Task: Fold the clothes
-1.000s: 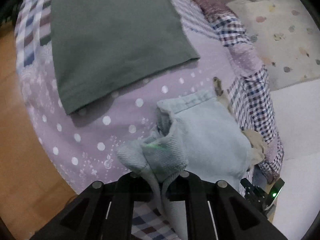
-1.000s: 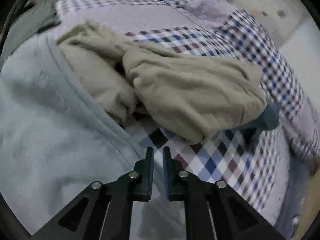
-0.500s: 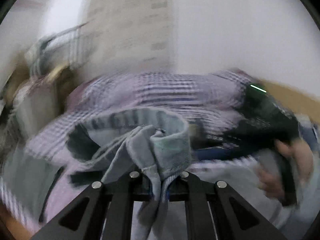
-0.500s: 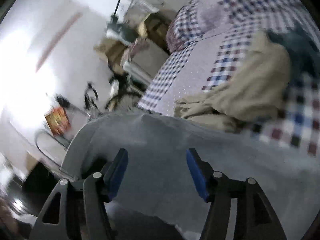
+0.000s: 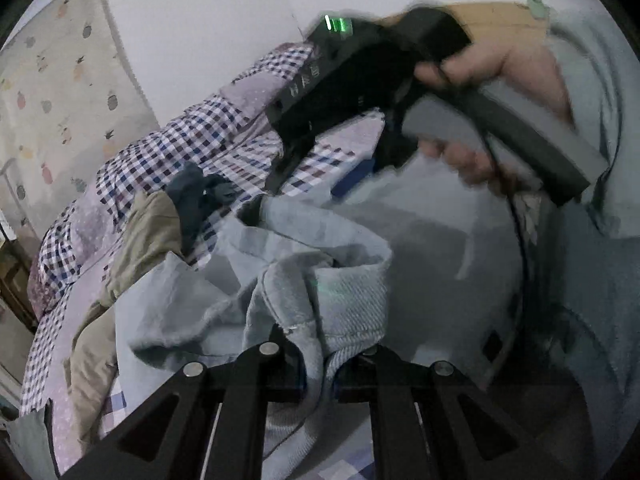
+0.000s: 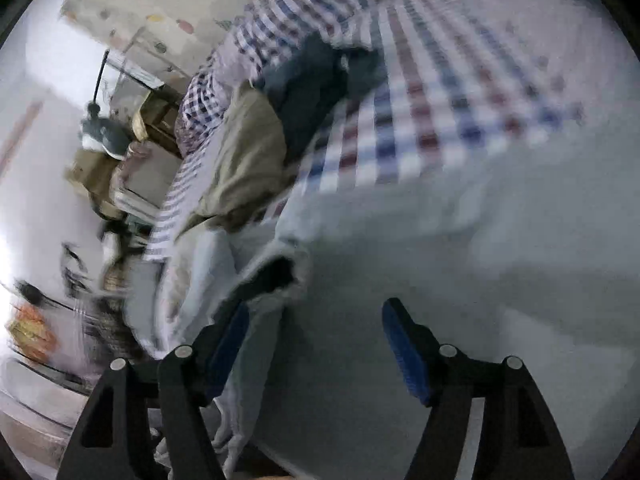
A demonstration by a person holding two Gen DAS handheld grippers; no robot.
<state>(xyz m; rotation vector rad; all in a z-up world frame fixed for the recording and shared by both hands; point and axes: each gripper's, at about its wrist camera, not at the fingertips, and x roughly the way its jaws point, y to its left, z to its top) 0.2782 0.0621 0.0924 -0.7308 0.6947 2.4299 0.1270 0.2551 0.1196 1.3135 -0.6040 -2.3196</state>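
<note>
Setting: a bed under a checked and dotted lilac quilt, against a pale wall; the right wrist view is motion-blurred.
Garment: a light blue sweatshirt lifted off the bed, its ribbed hem bunched just ahead of the left claw, the rest spreading toward the person's body.
Left claw: closed on a fold of the sweatshirt, cloth pinched between its black fingers and hanging down past them.
Right claw: jaws spread wide, blue pads showing, nothing between them; the sweatshirt's pale cloth fills the view right in front.
Right hand: seen from the left wrist view, wrapped around the black handle of the other claw tool, a green light on its housing.
Other clothes: a beige garment crumpled on the quilt just beyond the sweatshirt, a dark blue garment lying against its far side.
Background: shelves and clutter at the bedside, too blurred to name.
</note>
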